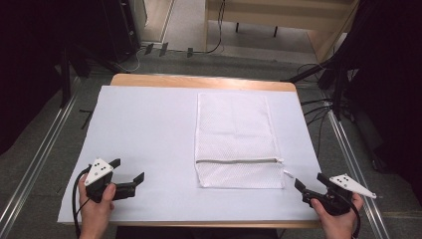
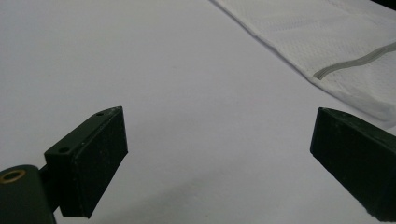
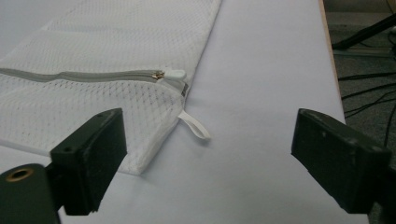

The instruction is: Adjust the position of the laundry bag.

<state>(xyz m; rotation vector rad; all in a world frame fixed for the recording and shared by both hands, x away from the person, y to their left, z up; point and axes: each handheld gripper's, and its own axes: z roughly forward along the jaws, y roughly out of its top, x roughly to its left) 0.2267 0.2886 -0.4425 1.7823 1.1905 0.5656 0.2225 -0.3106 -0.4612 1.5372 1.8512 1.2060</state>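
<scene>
White mesh bag (image 1: 237, 142) lying flat on the white sheet (image 1: 149, 129), right of centre, zipper (image 3: 79, 75) near its front edge. Left gripper (image 1: 130, 172), jaws wide apart and empty, well left of it; right gripper (image 1: 309, 183), likewise wide and empty, just beside its near right corner.

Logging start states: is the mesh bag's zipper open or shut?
Shut: the zipper runs closed across the mesh bag, its pull at the end.

A wooden worktop (image 1: 149, 79) fills the frame's centre, covered by a white sheet (image 1: 144, 134). A white mesh zip bag (image 1: 236, 134) lies flat right of centre.
</scene>
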